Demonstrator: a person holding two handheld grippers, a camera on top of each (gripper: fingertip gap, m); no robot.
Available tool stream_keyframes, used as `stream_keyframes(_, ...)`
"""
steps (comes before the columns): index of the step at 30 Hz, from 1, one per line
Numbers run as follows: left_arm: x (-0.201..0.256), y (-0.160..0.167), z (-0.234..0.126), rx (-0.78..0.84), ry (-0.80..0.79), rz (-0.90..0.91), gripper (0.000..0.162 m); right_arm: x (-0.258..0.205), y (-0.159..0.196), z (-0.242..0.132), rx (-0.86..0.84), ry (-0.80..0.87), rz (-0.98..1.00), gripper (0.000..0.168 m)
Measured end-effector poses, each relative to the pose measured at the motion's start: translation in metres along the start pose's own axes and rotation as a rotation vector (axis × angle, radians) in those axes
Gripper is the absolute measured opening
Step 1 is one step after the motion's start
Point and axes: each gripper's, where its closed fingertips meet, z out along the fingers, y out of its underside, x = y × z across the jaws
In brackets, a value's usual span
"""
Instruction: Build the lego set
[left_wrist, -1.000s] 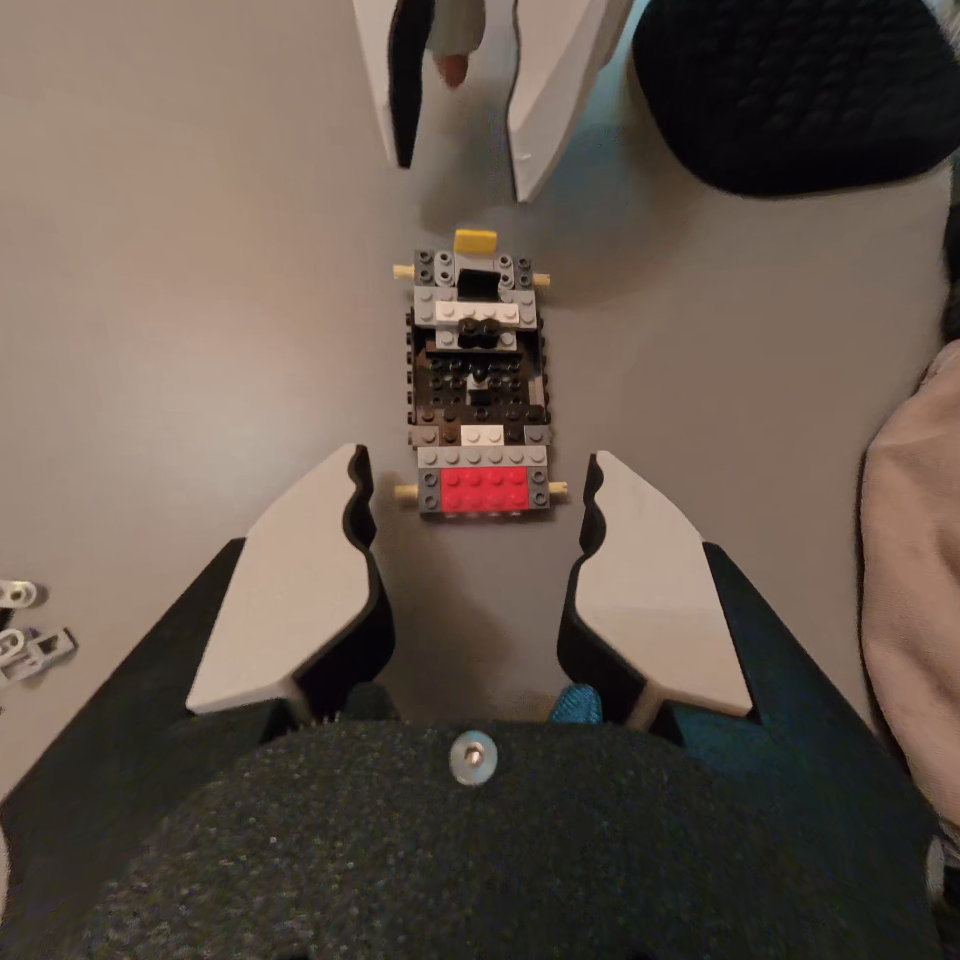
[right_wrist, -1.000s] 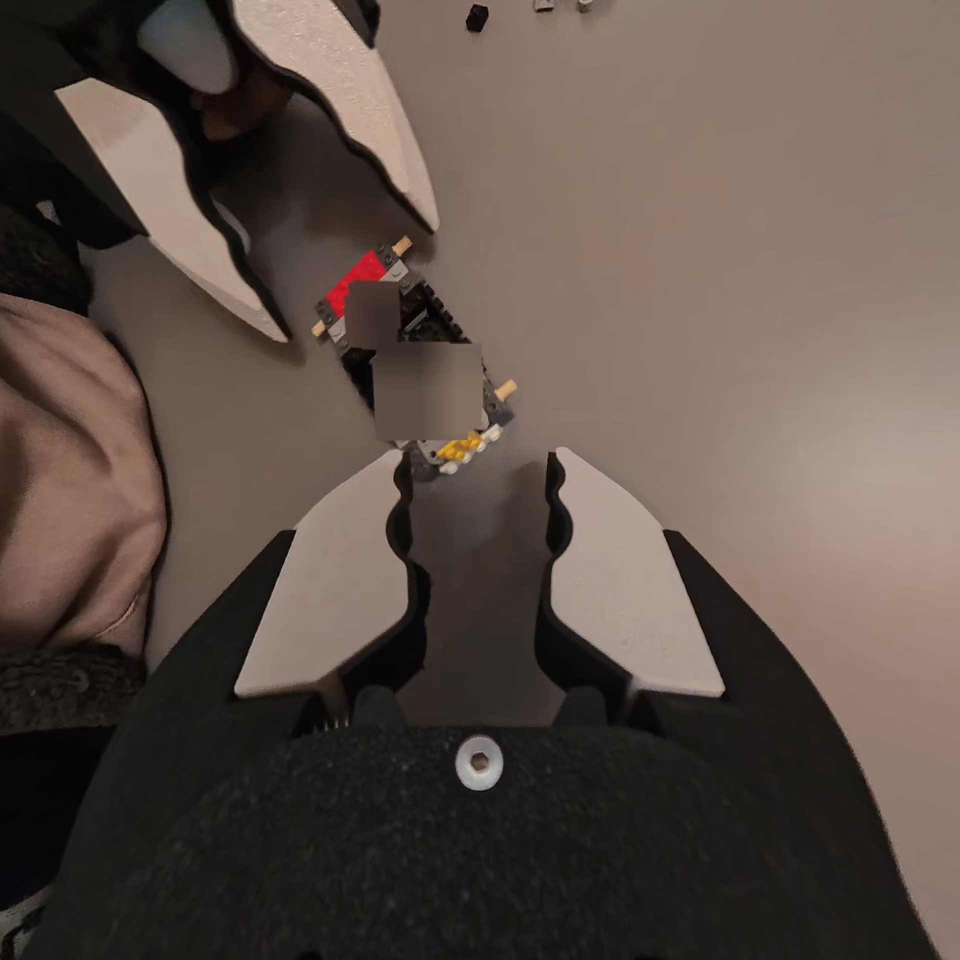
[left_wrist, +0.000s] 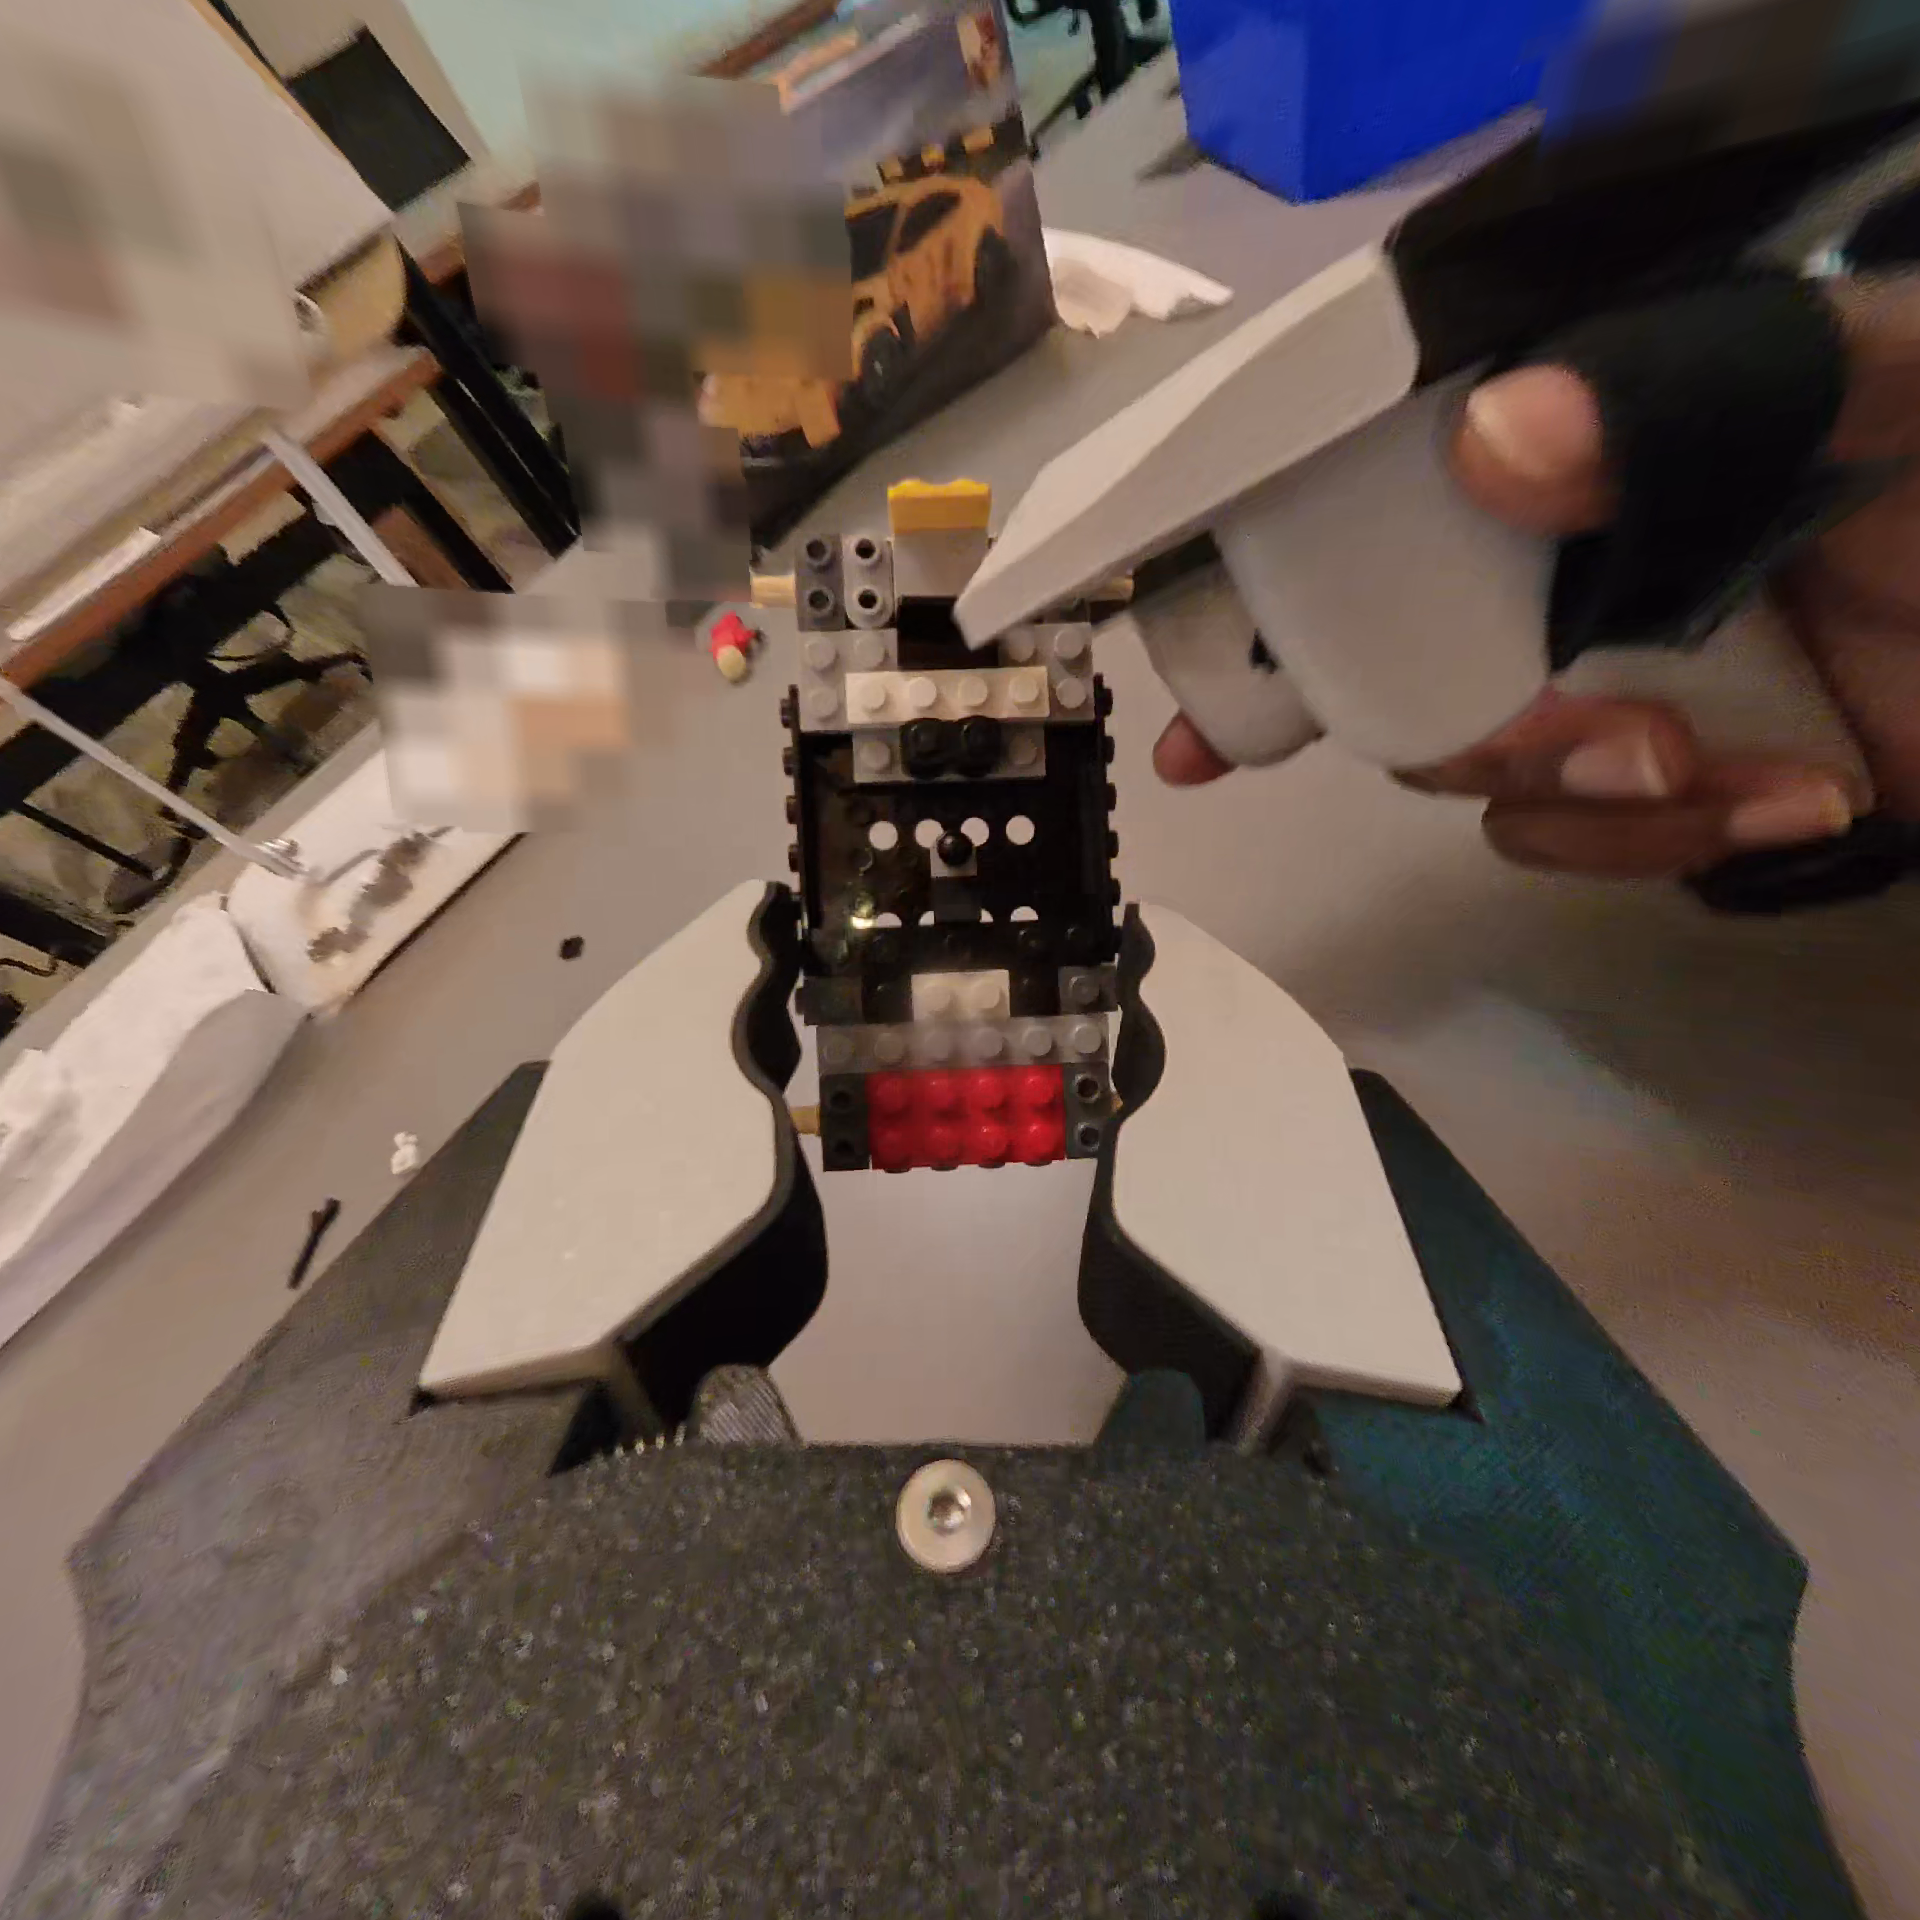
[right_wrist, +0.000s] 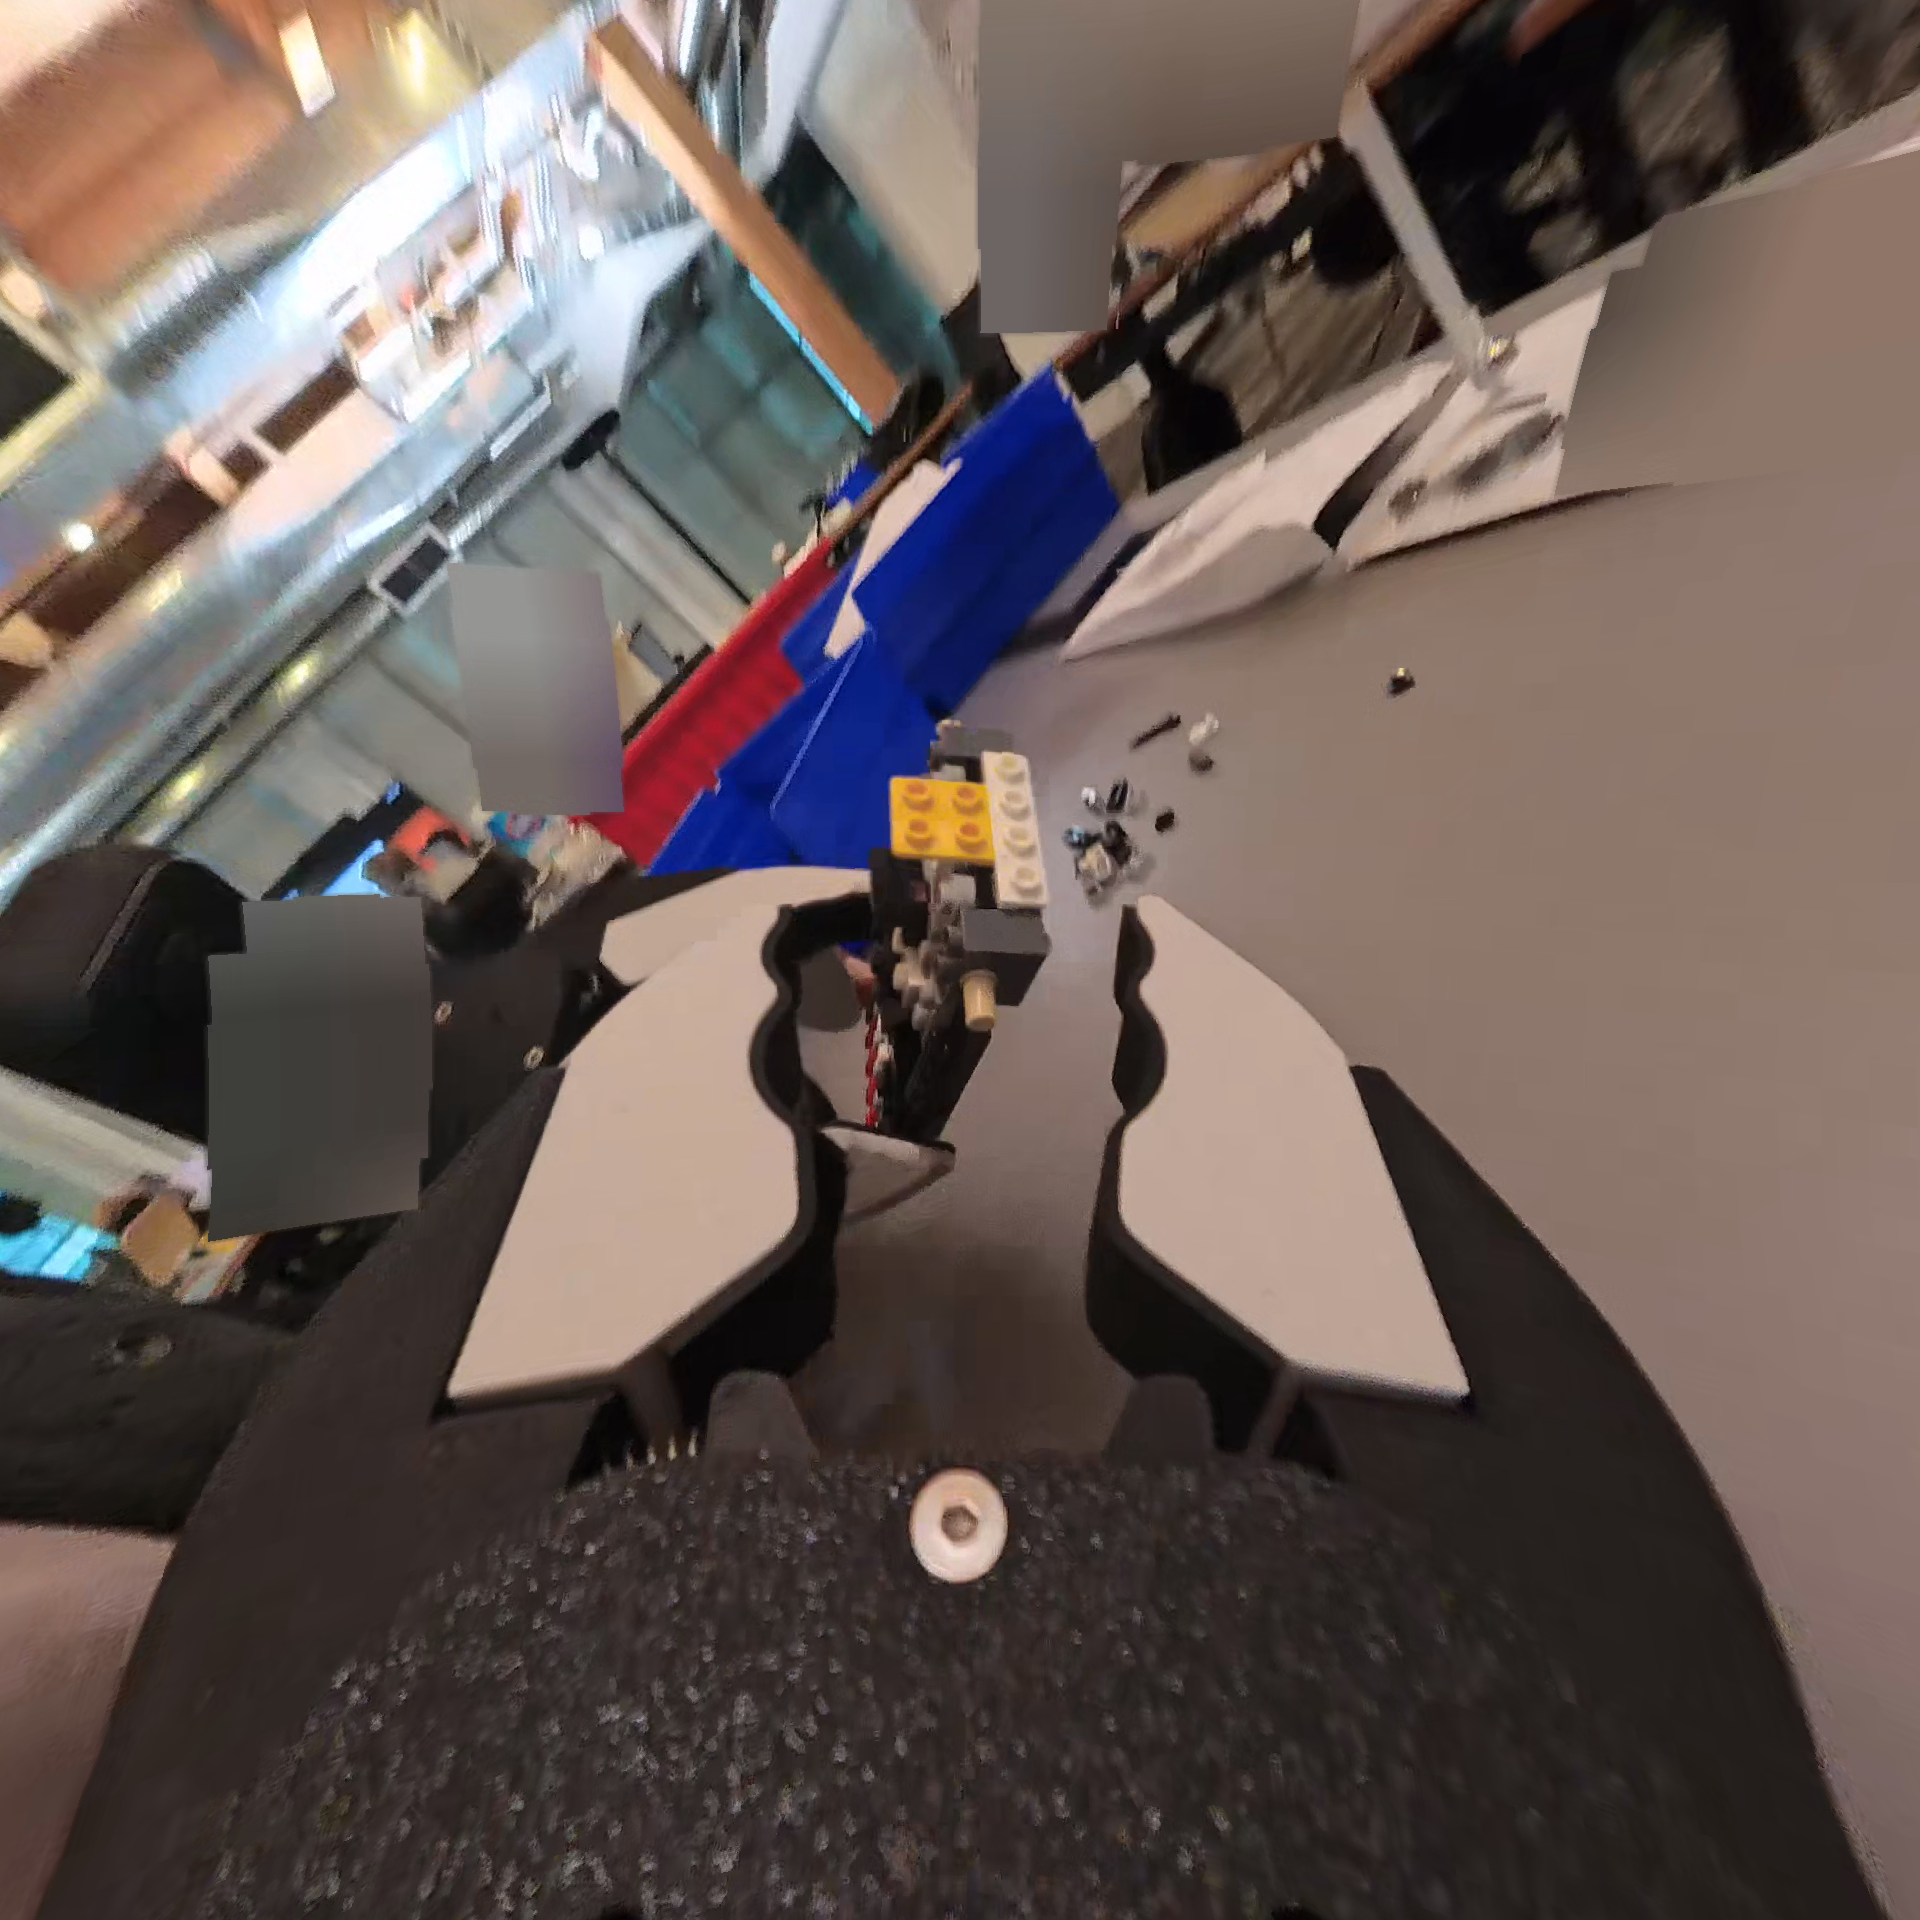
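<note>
Lifted off the grey table where it lay flat a second ago, the lego build (left_wrist: 956, 883) now stands raised between the fingers of the left gripper (left_wrist: 956, 935), whose wavy black inner pads press against both of its long sides, clenched on its lower half. Nearest the camera in the left wrist view, the build shows a red studded plate (left_wrist: 966, 1120) framed in dark grey, then a row of light grey and a short white piece, then a black open frame with round holes in its floor, then bands of white and grey plates, and at the far tip a yellow piece (left_wrist: 938, 506) above a white block. Short tan pegs stick out from its sides near both ends. The right gripper (right_wrist: 951, 940) has come in from the right, one grey finger tip resting at the build's far end; its fingers stand parted on either side of the build's edge without pinching it. The right wrist view shows the yellow studded plate beside a cream strip of studs. Beyond lie small loose parts (right_wrist: 1117, 821) scattered on the table (left_wrist: 1455, 1039), and a set box (left_wrist: 925, 281) picturing a yellow car; any writing on it is too blurred to make out.
</note>
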Motion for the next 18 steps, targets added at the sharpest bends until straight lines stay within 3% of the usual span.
stream_keyframes(5, -0.003, -0.013, -0.007, 0.057, -0.031, -0.045, 0.059, -0.018, -0.014, 0.008, 0.137, -0.017, -0.027, 0.041)
stream_keyframes(14, -0.001, -0.022, -0.015, 0.097, -0.077, -0.010, 0.059, -0.037, -0.022, 0.009, 0.195, -0.062, -0.081, 0.042)
stream_keyframes(18, 0.001, -0.027, -0.017, 0.118, -0.097, 0.036, 0.059, -0.037, -0.024, 0.006, 0.210, -0.067, -0.077, 0.031)
